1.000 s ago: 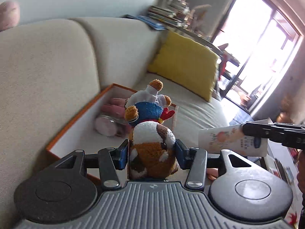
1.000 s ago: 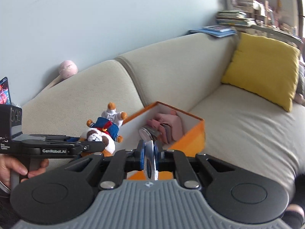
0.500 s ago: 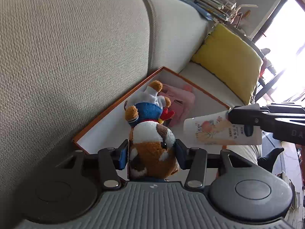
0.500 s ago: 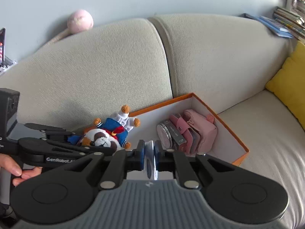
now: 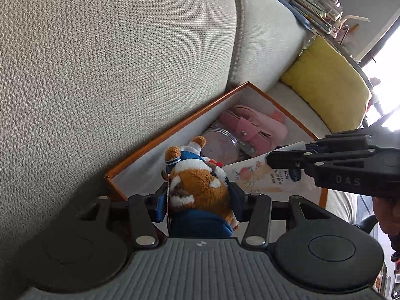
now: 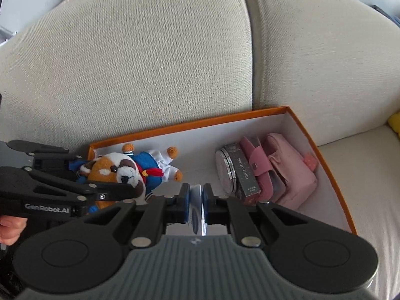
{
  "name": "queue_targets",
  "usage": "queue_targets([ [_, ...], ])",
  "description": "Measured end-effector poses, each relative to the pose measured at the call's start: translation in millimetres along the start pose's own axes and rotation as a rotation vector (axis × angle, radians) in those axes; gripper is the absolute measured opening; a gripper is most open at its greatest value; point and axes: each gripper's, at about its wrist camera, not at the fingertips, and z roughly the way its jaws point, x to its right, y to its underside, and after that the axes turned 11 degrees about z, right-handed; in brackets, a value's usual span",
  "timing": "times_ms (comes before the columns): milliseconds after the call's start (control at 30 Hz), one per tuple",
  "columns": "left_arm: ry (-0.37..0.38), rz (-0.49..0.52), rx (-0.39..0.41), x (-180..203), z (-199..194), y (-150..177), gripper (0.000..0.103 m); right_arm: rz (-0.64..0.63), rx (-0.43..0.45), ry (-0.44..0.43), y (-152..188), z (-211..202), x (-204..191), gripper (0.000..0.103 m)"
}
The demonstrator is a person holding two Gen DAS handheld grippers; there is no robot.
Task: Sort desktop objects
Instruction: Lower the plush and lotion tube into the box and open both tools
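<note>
My left gripper point(image 5: 198, 195) is shut on a brown and white plush dog point(image 5: 200, 185) in a blue sailor outfit, held over the left end of an orange box point(image 5: 175, 125) on the sofa. In the right wrist view the plush dog point(image 6: 130, 167) hangs inside the box's left end, clamped by the left gripper point(image 6: 105, 185). My right gripper point(image 6: 196, 200) is shut on the flat end of a white cream tube point(image 6: 196, 212). The left wrist view shows the tube point(image 5: 262, 177) sticking out sideways over the box, beside the plush dog.
The orange box point(image 6: 330, 170) has white inner walls and holds a round silver tin point(image 6: 223, 172), a small card box point(image 6: 243, 175) and pink pouches point(image 6: 287, 170) at its right end. Beige sofa cushions point(image 6: 150, 62) rise behind it. A yellow pillow point(image 5: 330, 85) lies further along.
Both grippers have dropped toward the box and rolled. The plush dog now sits low over the box's left end, and the tube has come in beside it above the box.
</note>
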Motion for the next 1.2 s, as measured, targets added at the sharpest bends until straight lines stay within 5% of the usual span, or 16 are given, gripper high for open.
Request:
queue_targets([
  [233, -0.025, 0.026, -0.011, 9, 22, -4, 0.056, -0.08, -0.046, -0.001, -19, 34, -3, 0.011],
  [700, 0.01, 0.05, -0.015, 17, 43, -17, 0.056, -0.326, -0.112, 0.132, -39, 80, -41, 0.012],
  [933, 0.036, 0.041, -0.009, -7, 23, -7, 0.056, -0.273, -0.089, 0.12, -47, 81, -39, 0.014],
  [1000, 0.039, 0.039, -0.008, -16, 18, -5, 0.056, -0.245, -0.071, 0.113, -50, 72, -37, 0.024],
  [1200, 0.09, 0.04, -0.018, -29, 5, -3, 0.056, -0.182, -0.036, 0.134, -51, 37, -32, 0.024],
])
